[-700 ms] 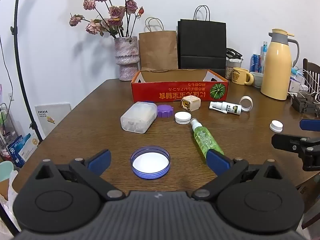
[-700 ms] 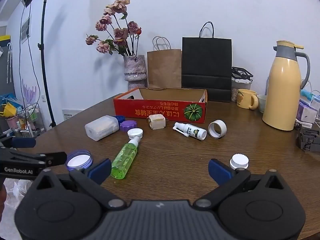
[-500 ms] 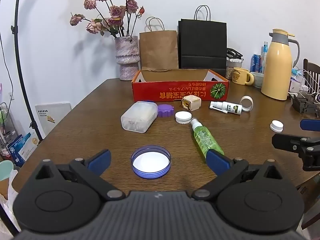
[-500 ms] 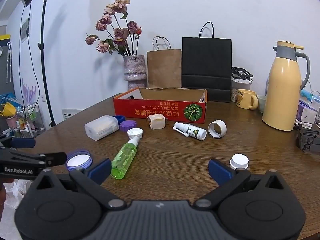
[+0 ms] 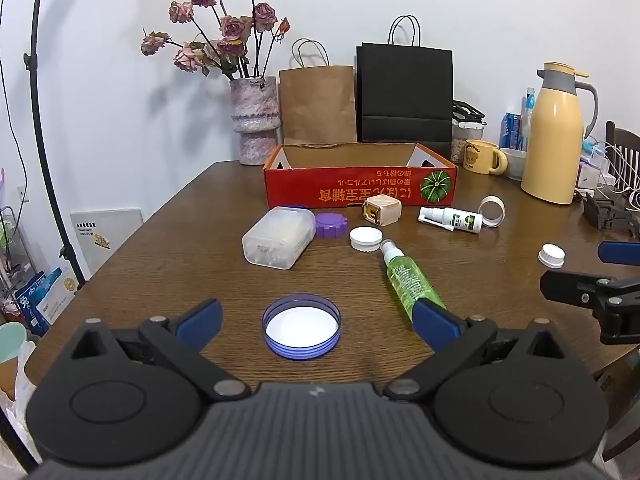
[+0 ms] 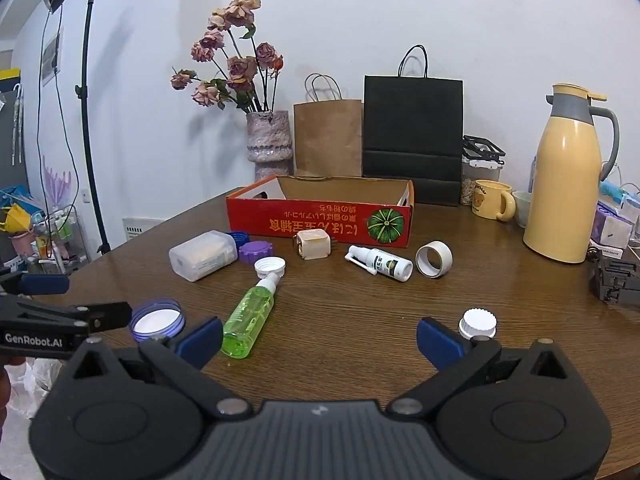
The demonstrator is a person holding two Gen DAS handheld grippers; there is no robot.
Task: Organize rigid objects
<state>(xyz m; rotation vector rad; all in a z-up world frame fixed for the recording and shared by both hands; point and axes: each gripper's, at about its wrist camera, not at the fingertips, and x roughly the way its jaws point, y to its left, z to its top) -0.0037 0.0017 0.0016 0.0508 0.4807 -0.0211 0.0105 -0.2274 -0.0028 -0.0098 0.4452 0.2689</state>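
We hold both jaws wide and empty above the bench (image 5: 160, 248). The blue lid (image 5: 301, 333) lies between the left gripper (image 5: 316, 322) tips: light, stiff, shallow, so we'd pinch its rim sides

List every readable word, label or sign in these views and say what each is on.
"GenRobot.AI": side of the left gripper.
Red box: a line of orange characters, printed upside down; I cannot read them.
White spray bottle: label too small.
Green bottle: label print too small.
Mug: arched print, blurred.
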